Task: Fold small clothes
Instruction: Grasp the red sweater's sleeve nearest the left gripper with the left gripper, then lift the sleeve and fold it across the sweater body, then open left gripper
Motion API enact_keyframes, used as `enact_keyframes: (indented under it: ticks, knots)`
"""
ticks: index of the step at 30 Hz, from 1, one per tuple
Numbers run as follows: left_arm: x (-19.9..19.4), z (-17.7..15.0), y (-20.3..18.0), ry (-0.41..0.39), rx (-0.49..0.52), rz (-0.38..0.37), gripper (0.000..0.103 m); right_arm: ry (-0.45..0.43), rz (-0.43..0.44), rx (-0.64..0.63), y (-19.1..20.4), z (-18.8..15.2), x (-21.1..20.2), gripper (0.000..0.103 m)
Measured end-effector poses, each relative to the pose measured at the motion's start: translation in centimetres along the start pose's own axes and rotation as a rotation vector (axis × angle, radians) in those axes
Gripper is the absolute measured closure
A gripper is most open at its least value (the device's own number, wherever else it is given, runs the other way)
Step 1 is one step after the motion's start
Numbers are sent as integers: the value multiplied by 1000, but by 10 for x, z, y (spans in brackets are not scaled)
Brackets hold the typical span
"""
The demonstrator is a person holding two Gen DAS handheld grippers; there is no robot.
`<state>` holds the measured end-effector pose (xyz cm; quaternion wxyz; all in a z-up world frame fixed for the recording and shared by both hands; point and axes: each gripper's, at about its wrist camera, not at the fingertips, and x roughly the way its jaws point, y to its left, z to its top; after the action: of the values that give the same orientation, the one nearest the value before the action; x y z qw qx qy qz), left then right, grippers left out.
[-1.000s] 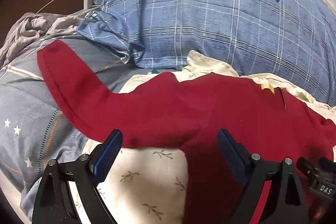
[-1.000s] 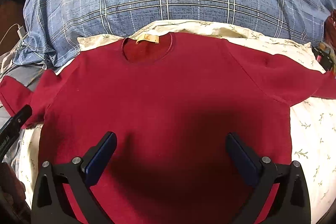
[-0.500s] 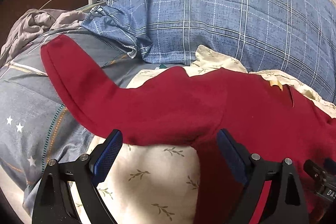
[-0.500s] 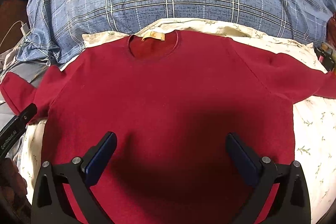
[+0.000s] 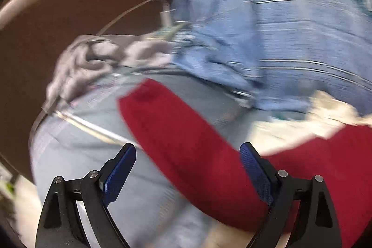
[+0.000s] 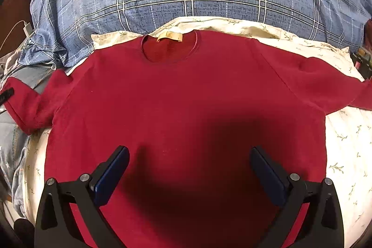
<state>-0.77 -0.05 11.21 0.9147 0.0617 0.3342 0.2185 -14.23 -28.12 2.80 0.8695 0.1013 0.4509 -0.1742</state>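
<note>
With the red sweater (image 6: 186, 94) spread flat mid-frame, both the left gripper (image 5: 188, 169) and right gripper (image 6: 189, 169) gape empty; best pinch the sleeve (image 5: 176, 131) near its cuff, folding inward.

1. Dark red long-sleeved knit sweater (image 6: 186, 94) lying flat, front up, on the cream leaf-print sheet.
2. Showing a round neckline with a yellow label (image 6: 169, 36).
3. Spreading both sleeves outward, left sleeve (image 5: 176, 131) draping onto grey-blue bedding.
</note>
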Motion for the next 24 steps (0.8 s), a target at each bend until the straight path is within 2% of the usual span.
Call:
enact_keyframes:
  ticks: [4,8,9,12,14,15,17,18,19,21,24]
  knots:
    - [43,20,14,45,-33,107,12,16,-17,-18,5,2,7,0]
    - [89,26,10,123,-46,121,17,16,-11,-25,7,2,7,0]
    - [93,27,7,106,-23,148,17,17,-9,-25,6,2,7,0]
    - [99,30,0,77,3,150,34,20,-4,-23,5,2,7,0]
    - [98,33,2,69,-25,163,58,22,-2,-17,3,2,8,0]
    - [97,33,5,67,-44,158,64,22,-1,-15,3,2,8,0]
    - [92,32,9,68,-64,129,86,23,-2,-16,4,3,8,0]
    - [85,28,9,70,-68,111,90,23,-1,-17,4,3,8,0]
    - [83,27,11,71,-81,66,92,22,1,-17,4,3,7,0]
    - [68,22,10,64,-78,38,94,20,10,-13,4,2,5,0]
    - [33,23,5,18,-90,-86,94,12,24,4,0,1,2,0]
